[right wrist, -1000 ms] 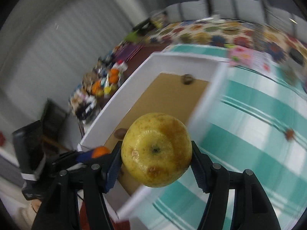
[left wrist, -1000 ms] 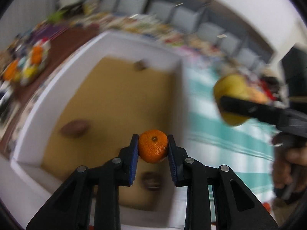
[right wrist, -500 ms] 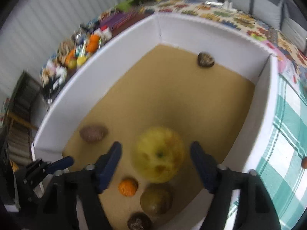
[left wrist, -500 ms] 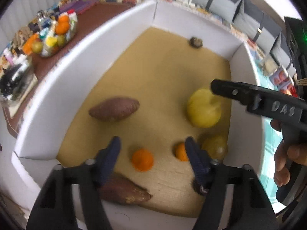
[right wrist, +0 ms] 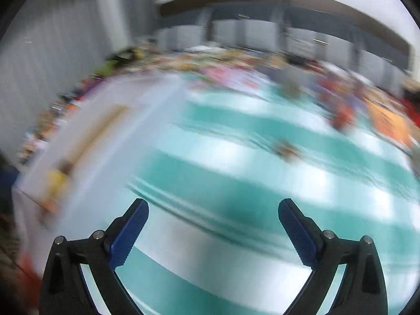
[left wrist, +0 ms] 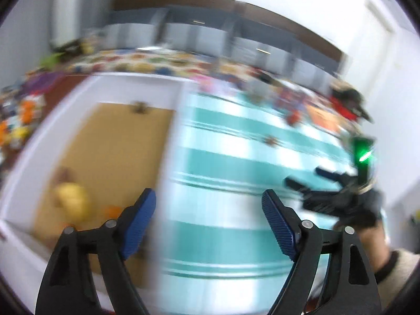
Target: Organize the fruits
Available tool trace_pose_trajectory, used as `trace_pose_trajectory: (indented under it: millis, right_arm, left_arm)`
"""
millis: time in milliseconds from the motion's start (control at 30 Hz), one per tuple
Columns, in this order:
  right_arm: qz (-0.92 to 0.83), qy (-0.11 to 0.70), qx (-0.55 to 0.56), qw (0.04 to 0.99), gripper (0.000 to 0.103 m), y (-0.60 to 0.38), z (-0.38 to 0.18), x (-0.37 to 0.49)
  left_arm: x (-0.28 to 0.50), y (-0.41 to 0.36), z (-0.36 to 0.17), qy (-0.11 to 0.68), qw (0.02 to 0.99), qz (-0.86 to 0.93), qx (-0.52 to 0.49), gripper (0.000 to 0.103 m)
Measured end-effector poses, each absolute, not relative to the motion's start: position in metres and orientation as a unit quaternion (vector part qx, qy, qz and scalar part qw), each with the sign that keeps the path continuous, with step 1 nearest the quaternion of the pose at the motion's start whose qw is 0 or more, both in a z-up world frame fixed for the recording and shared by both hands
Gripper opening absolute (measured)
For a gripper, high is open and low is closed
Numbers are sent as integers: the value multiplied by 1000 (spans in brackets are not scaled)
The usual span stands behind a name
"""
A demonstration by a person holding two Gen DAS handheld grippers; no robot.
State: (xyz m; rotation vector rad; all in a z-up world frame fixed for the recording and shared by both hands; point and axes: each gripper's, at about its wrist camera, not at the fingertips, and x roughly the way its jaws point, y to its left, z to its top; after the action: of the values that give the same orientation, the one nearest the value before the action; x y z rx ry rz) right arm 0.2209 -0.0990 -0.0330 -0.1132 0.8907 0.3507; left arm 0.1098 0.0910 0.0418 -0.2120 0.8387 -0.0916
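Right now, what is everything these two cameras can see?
Box: one, white walls, tan floor, left on the table.
Yellow fruit: one, in the box, near end.
Orange fruit: one, small, beside the yellow one.
Dark small thing: one, box's far end; blurred.
Tablecloth: one, teal and white stripes.
Brown small thing: one, on the cloth; blurred.
Left claw: open, empty.
Right claw: open, empty.
Hand: one, holding the right claw.
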Motion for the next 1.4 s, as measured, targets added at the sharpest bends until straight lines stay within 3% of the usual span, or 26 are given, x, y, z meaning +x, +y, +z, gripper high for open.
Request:
trace_pose_trajectory:
  millis: [233,533,833,1400]
  right_arm:
    - [28,457,-28,888,99,-243,-99,160]
    - [11,442,-23,897,99,-265,-109,165]
    - [9,453,-20,891,103,-263,-124,171]
    - [7,452,-21,892,103,-263,-125,170]
  left_arm:
    - [141,-26,-59,463,882,-90,-28,87]
    - [181,-61,-111,475,879,-43,5,88]
    - [176,-63,-115,451,892,-25,20,97]
    - [175,-62,-116,451,892,-25,20,97]
